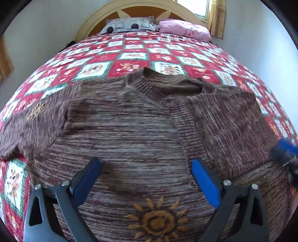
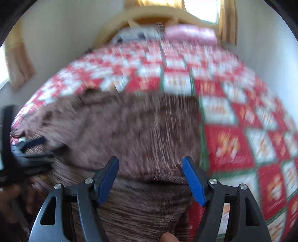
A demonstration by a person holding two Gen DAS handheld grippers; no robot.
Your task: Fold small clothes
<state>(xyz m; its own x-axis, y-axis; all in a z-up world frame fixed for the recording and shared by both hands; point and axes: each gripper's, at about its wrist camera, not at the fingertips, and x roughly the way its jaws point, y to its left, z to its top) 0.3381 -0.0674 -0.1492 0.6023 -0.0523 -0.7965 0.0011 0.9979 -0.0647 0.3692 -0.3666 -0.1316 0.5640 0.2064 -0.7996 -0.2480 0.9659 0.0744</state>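
Observation:
A brown knit sweater [image 1: 130, 121] lies spread on the bed, collar [image 1: 177, 83] towards the headboard, with an orange sunflower [image 1: 156, 221] stitched near its hem. Its right sleeve [image 1: 223, 119] is folded in over the body. My left gripper [image 1: 147, 167] hangs over the sweater's middle, open wide, with nothing between its blue pads. In the blurred right wrist view my right gripper [image 2: 150, 167] is open over the sweater [image 2: 139, 126] near its right edge, and no cloth is pinched. Each gripper shows in the other's view: the right gripper [image 1: 285, 150] and the left gripper [image 2: 31, 147].
A red and white patchwork quilt [image 1: 130, 55] covers the bed. A grey pillow [image 1: 128, 25] and a pink pillow [image 1: 184, 28] lie by the arched headboard [image 1: 93, 22]. A curtained window [image 1: 218, 16] is behind. A fingertip [image 2: 168, 237] shows at the bottom edge.

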